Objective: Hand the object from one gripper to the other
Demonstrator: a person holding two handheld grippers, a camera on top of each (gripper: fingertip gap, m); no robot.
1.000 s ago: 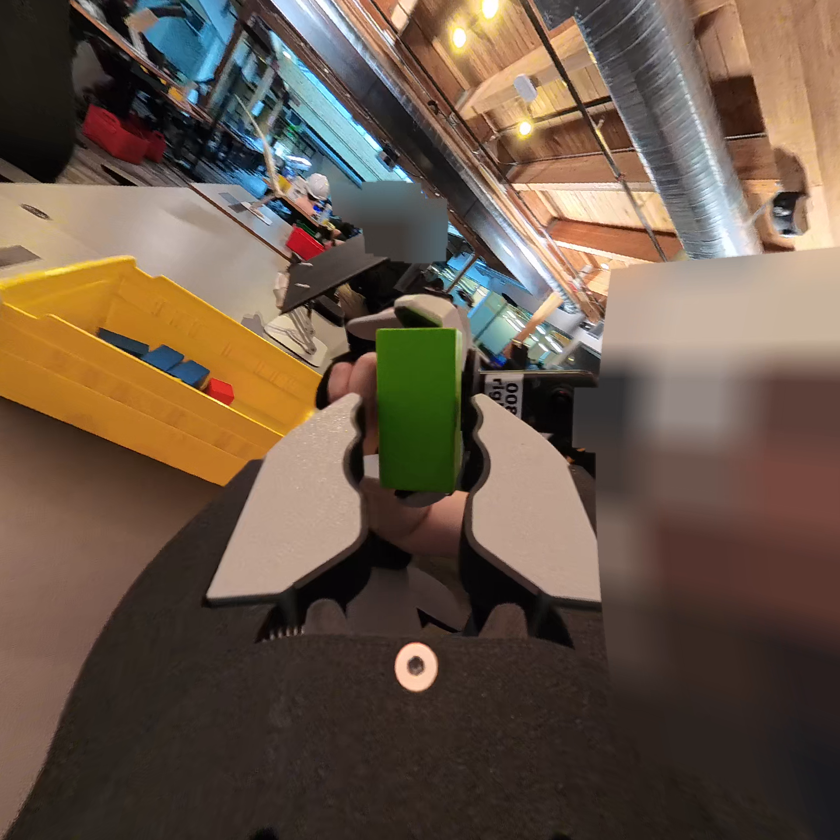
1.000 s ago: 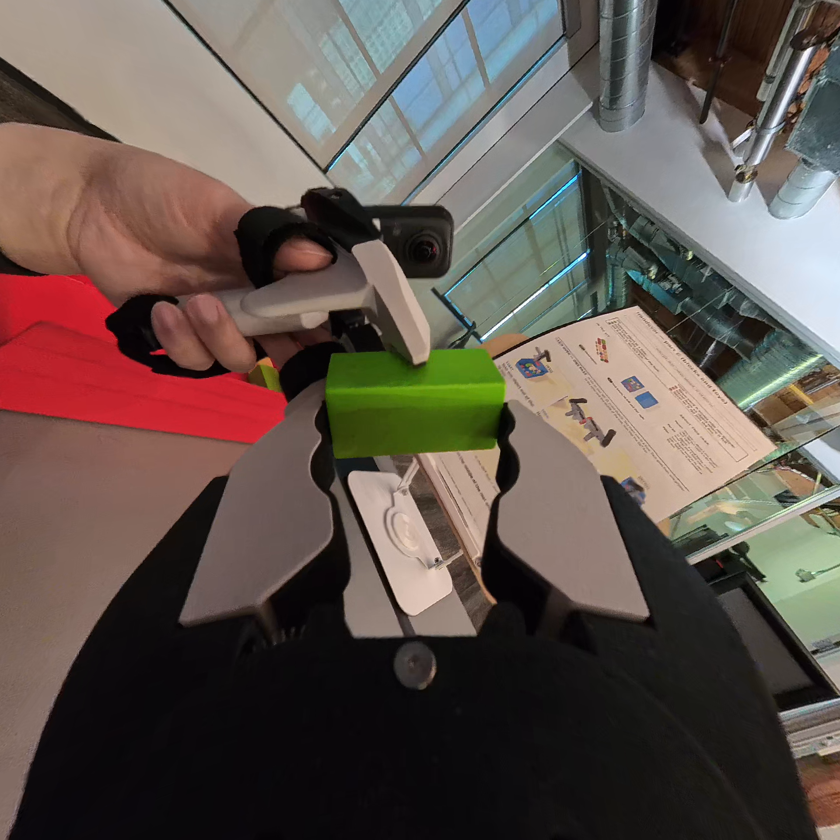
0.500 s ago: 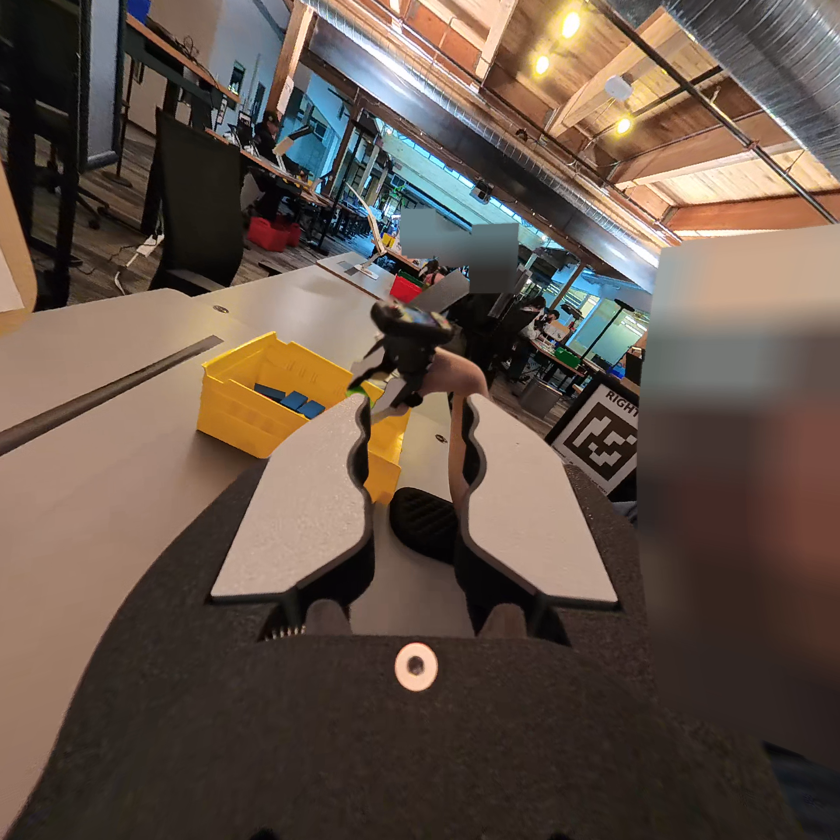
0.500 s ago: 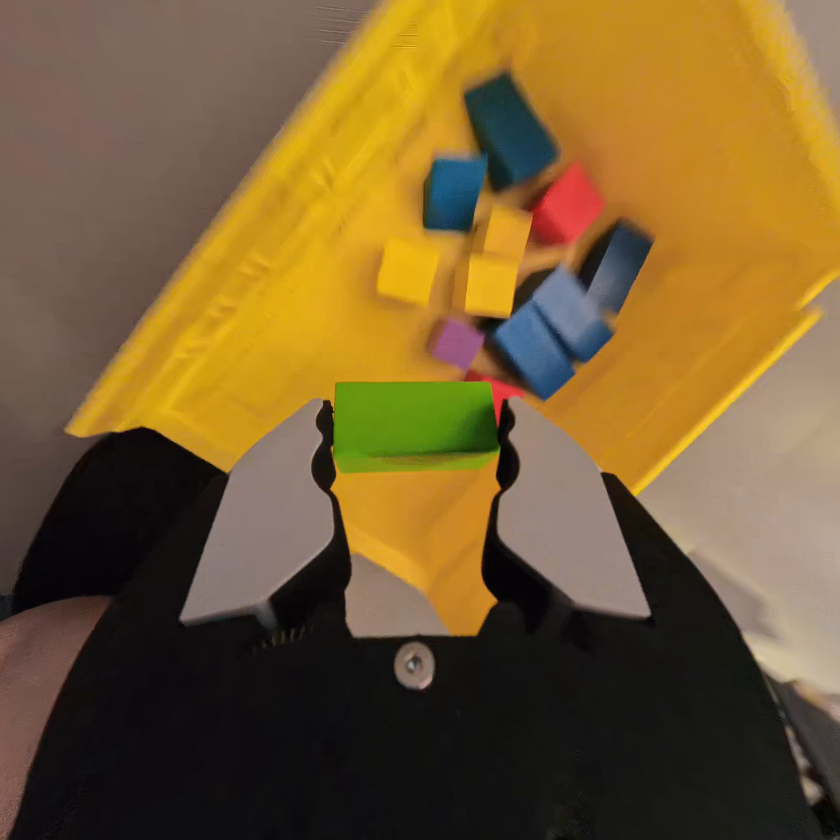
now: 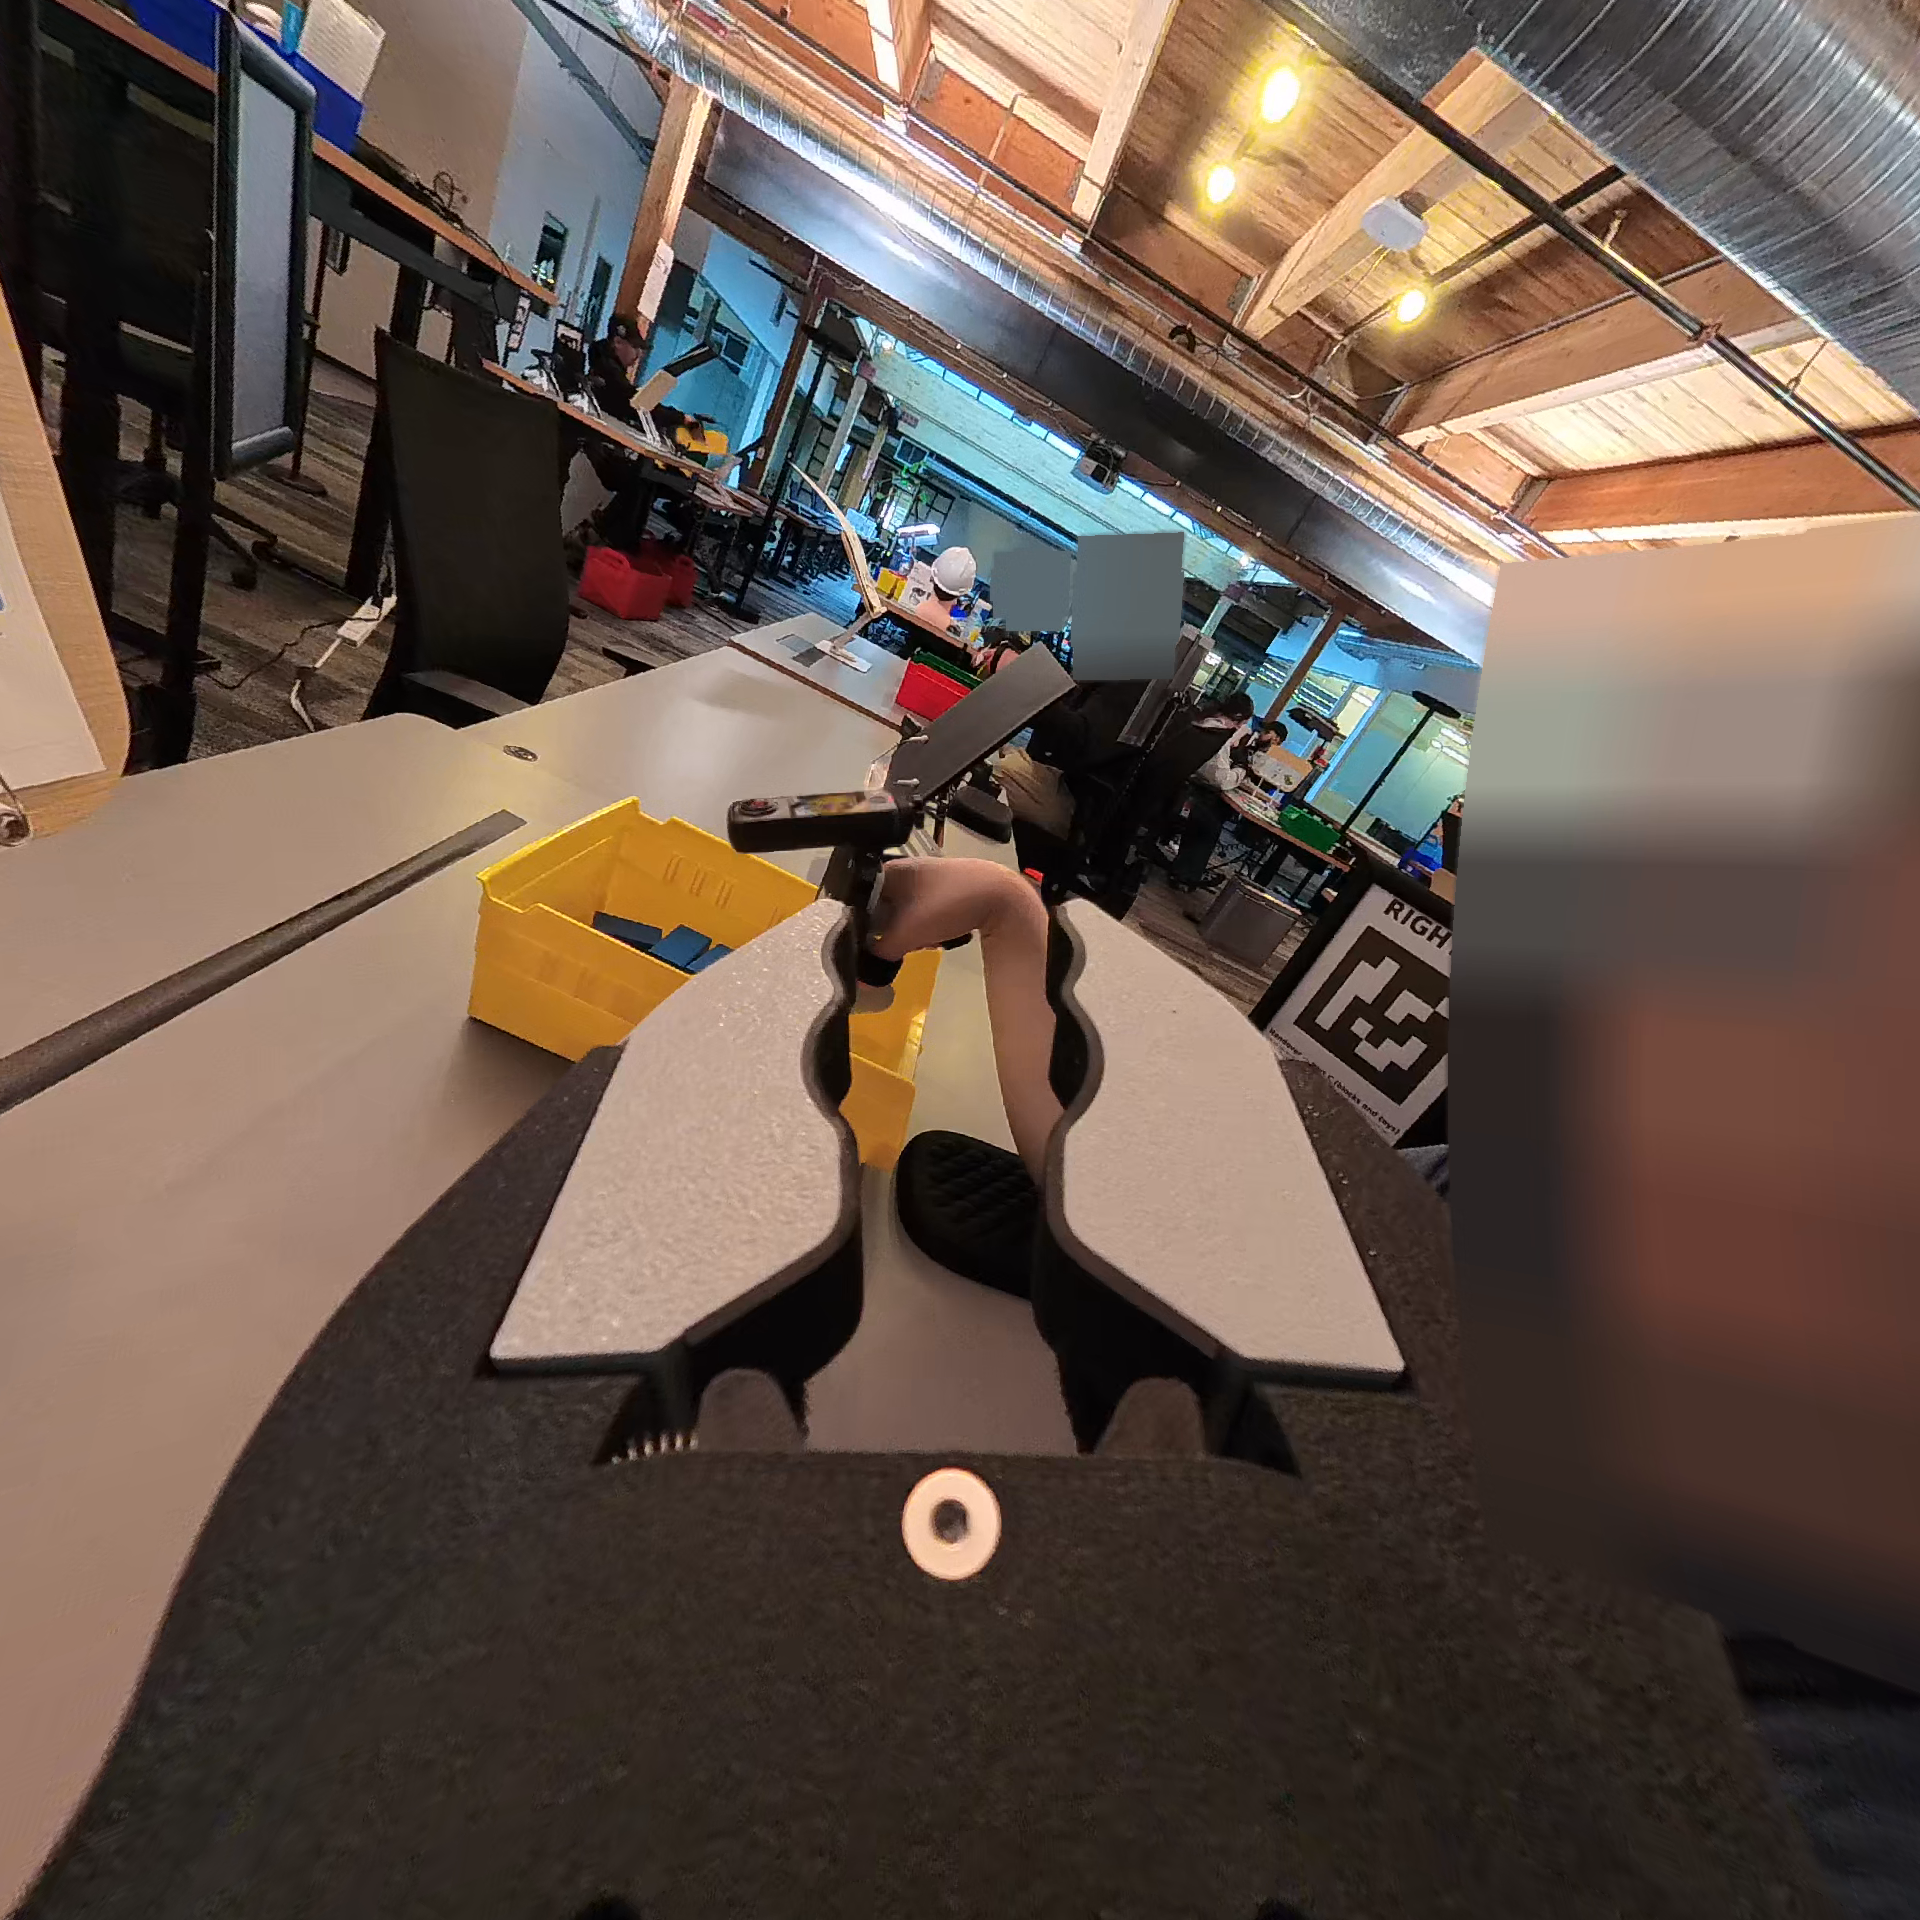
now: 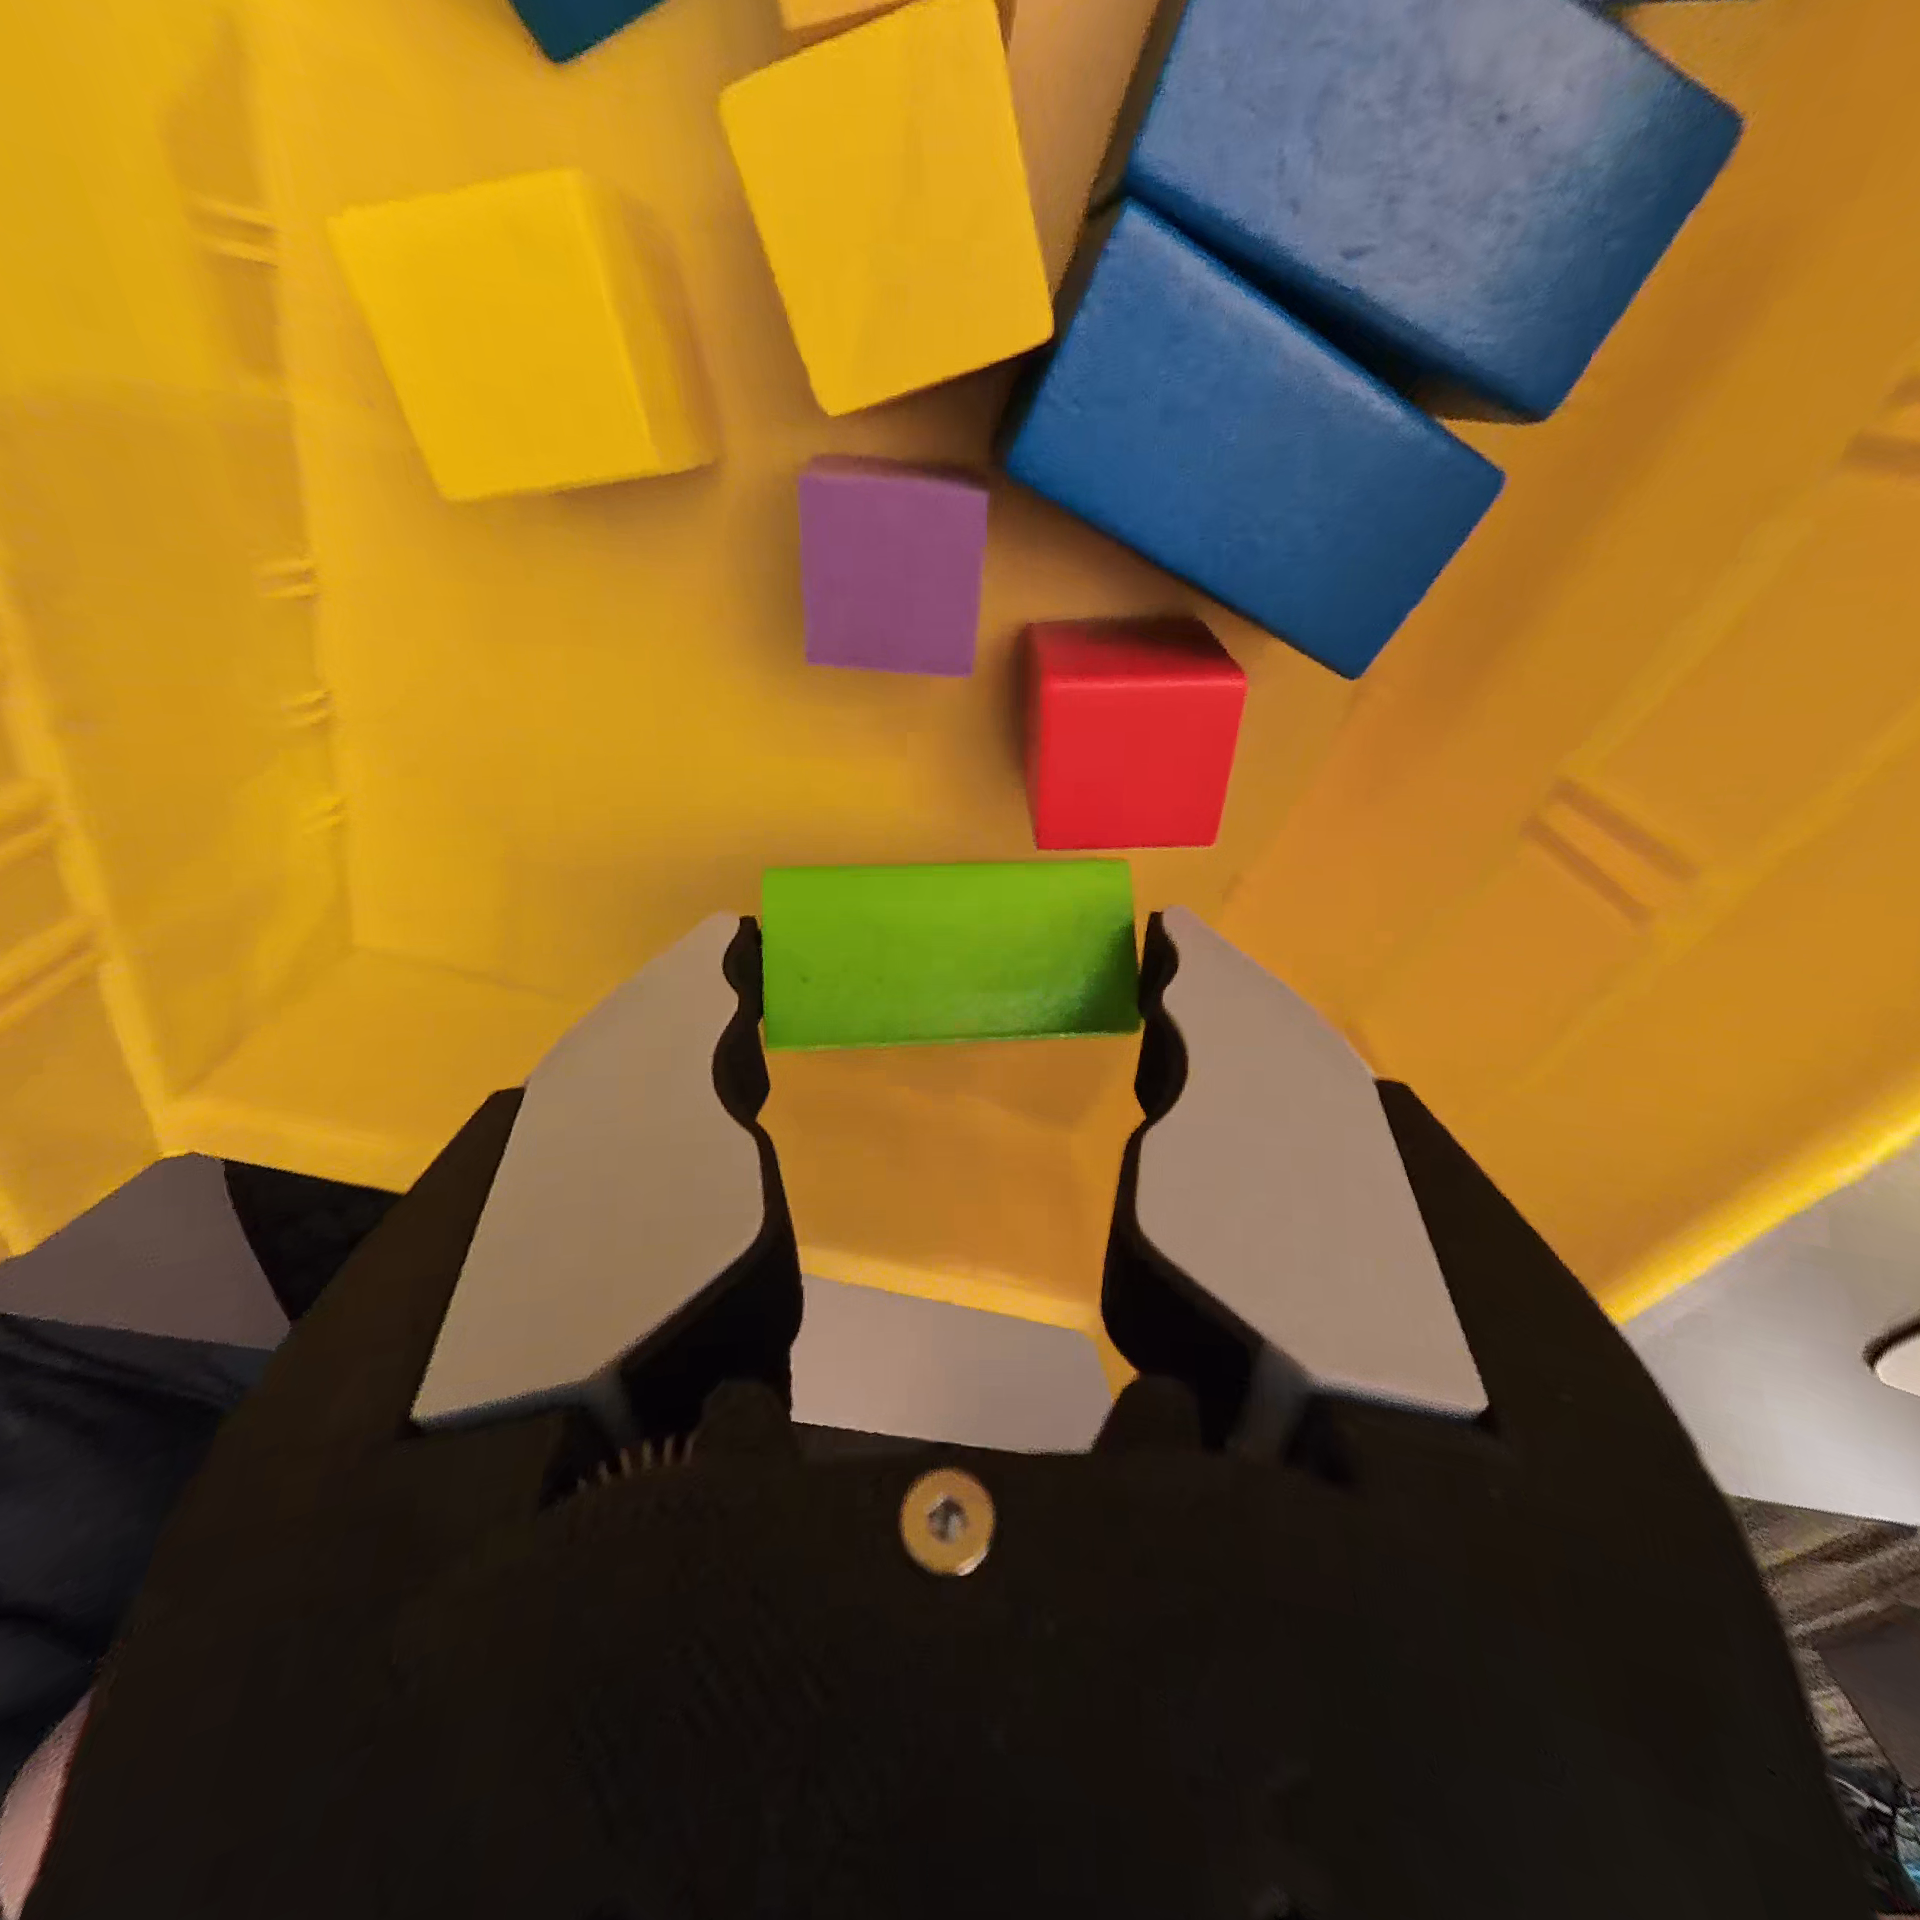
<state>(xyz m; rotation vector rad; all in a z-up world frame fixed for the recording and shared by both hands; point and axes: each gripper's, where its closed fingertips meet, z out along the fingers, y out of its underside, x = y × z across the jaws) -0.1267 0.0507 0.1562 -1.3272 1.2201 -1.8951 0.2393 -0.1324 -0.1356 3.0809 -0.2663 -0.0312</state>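
My right gripper [image 6: 945, 945] is shut on a green block [image 6: 940, 956], both pads pressed on its ends. It holds the block low inside the yellow bin [image 6: 156, 623], just in front of a red cube [image 6: 1132, 732]. My left gripper [image 5: 945, 935] is open and empty above the grey table [image 5: 260, 1143]. In the left wrist view the right gripper's camera [image 5: 821, 821] and the hand holding it [image 5: 966, 904] reach down into the yellow bin [image 5: 551, 935]; its fingertips and the block are hidden there.
The bin also holds a purple block [image 6: 891, 566], two yellow blocks [image 6: 520, 332] and blue blocks [image 6: 1247, 436]. A marker board [image 5: 1361, 1008] stands right of the bin. A dark strip [image 5: 260, 956] runs across the table. Chairs and desks stand beyond.
My left gripper drew back from the green block and its jaws narrowed on nothing. My right gripper carried the block from mid-air down into the yellow bin.
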